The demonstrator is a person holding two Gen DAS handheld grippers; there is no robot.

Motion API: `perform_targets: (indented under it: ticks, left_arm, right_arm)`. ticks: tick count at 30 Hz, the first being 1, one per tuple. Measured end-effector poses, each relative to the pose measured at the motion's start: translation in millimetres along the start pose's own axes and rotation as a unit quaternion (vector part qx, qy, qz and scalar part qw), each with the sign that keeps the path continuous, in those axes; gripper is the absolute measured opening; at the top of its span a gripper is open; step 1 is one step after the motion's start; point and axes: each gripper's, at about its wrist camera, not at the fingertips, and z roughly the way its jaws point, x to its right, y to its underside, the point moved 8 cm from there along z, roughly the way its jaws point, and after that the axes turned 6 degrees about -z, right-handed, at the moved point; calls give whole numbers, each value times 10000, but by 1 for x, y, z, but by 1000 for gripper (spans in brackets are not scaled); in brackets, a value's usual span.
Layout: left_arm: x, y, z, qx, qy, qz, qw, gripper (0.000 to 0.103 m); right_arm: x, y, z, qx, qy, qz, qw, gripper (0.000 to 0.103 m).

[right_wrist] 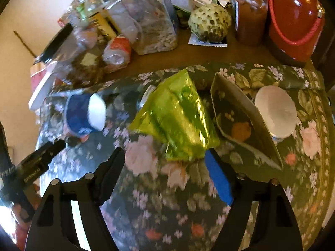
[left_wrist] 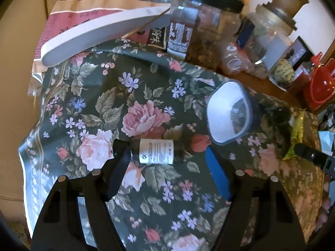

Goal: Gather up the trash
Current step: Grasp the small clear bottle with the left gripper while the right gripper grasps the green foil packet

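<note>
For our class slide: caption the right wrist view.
Open right gripper poised above a crinkled green foil wrapper on the floral tablecloth.

Left gripper point(left_wrist: 167, 161), right gripper point(right_wrist: 165, 159): black frames, blue pads (silver screws).

Bottle point(left_wrist: 156, 151) left of cup point(left_wrist: 228, 113)

— What is showing on the tablecloth point(left_wrist: 100, 96)?

— Pink roses and lilac flowers are spreading over dark green. At lower centre a small bottle point(left_wrist: 156, 151) is wearing a white label with black print.

— And in the right wrist view?

— A crinkled wrapper point(right_wrist: 178, 119) is gleaming lime green at centre; a blue-and-white cup point(right_wrist: 83, 115) is lying left.
</note>
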Motion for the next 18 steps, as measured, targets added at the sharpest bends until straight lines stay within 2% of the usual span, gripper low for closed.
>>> perform_targets:
  ticks: [4, 6, 7, 8, 9, 10, 12, 13, 14, 15, 18]
  left_arm:
    - [-1, -5, 7, 76, -158, 129, 9998, 74]
    - [1, -6, 12, -4, -101, 128, 9999, 74]
    - [0, -6, 15, -50, -109, 115, 9999, 70]
    - [-1, -6, 19, -91, -176, 108, 9997, 62]
    - [-3, -6, 23, -132, -238, 100, 9996, 57]
    - [-4, -6, 28, -197, -232, 55, 9995, 47]
    - [-4, -7, 32, -207, -159, -63, 9996, 41]
    - [-6, -8, 32, -199, -142, -94, 9997, 35]
    - [-6, -7, 31, -219, -134, -109, 9996, 30]
    - [-8, -6, 30, -239, -124, -112, 9996, 29]
    - [-7, 0, 27, -321, -43, -127, 9994, 28]
  right_arm:
    - [8, -9, 12, 21, 304, -4, 9995, 73]
    - [11, -11, 15, 4, 416, -15, 9991, 65]
    - [12, -12, 17, -13, 437, -12, 9990, 64]
    - [13, -12, 20, -33, 468, -14, 9989, 55]
    - [15, -12, 22, -49, 487, -27, 9988, 53]
    - [15, -13, 24, -60, 481, -50, 9988, 52]
    - [13, -14, 23, 12, 505, -103, 9987, 44]
    - [12, -14, 21, 39, 537, -163, 9984, 43]
    - [11, -14, 20, 54, 565, -203, 9982, 38]
    - [10, -13, 18, 71, 577, -254, 9980, 31]
    - [6, -7, 11, 44, 459, -306, 9985, 28]
